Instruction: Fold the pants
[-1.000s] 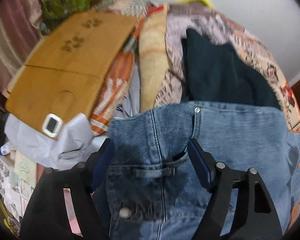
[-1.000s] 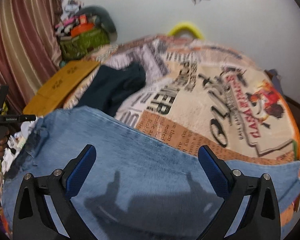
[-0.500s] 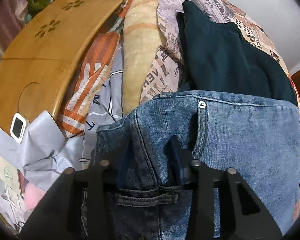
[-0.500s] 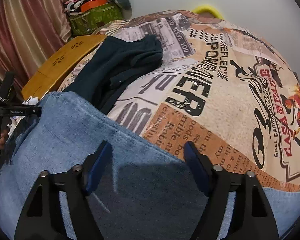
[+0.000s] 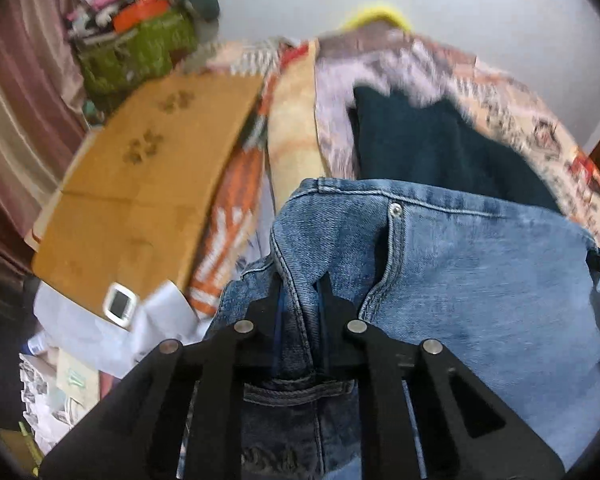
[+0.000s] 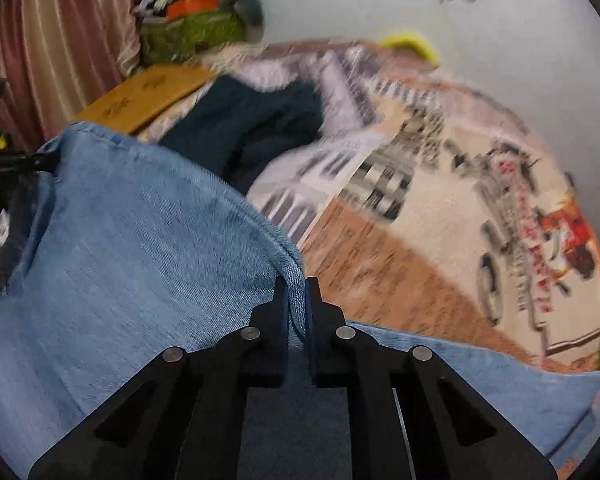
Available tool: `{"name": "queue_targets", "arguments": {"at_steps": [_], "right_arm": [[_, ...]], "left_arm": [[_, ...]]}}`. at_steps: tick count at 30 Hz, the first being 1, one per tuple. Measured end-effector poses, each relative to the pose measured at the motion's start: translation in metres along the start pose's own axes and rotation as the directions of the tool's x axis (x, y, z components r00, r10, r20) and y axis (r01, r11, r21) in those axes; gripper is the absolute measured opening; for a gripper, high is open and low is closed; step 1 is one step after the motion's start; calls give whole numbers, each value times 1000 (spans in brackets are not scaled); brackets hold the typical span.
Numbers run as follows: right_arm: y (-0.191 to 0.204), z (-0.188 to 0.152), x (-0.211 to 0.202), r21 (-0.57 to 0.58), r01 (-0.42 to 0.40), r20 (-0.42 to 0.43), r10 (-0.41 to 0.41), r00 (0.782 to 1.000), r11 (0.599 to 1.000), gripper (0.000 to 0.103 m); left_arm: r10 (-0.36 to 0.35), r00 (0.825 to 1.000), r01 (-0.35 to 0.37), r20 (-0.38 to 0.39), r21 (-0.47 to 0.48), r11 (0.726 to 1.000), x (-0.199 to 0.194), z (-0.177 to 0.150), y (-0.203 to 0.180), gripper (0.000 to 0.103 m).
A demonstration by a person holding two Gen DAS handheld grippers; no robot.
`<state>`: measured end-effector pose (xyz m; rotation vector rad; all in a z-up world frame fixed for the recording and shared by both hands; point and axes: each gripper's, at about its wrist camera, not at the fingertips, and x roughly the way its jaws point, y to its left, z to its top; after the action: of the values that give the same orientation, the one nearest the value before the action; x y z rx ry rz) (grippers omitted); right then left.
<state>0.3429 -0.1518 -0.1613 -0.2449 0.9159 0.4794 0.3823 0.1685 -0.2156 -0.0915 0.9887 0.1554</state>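
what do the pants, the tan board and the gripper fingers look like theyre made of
The pants look like blue denim: twill weave, contrast seam stitching, a metal rivet. The tan board looks like bamboo or wood with a smooth matte finish and paw-shaped cutouts, though blur leaves it open. The gripper fingers look like matte black rigid plastic with metal pins, probably printed.

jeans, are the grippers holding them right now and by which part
Both hold the jeans. The left gripper is shut on the waistband by the front pocket; the right gripper is shut on a pinched fold at a leg's edge.
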Motion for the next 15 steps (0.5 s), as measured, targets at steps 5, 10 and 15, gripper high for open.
{"name": "queue_targets", "arguments": {"at_steps": [5,10,15], "right_arm": [[2,13,-42,-4,-16,68,16,998,1000,6],[19,-5,-74,-40,-32,72,35,997,999,6],[42,-29,-105,-89,-43,77,50,996,995,6]], "left_arm": [[-6,998,5,60,22,1000,-40,-3,0,13],[-33,998,32,59,10,999,-61,-24,6,13],[-30,998,28,57,28,999,-82,-57,4,14]]}}
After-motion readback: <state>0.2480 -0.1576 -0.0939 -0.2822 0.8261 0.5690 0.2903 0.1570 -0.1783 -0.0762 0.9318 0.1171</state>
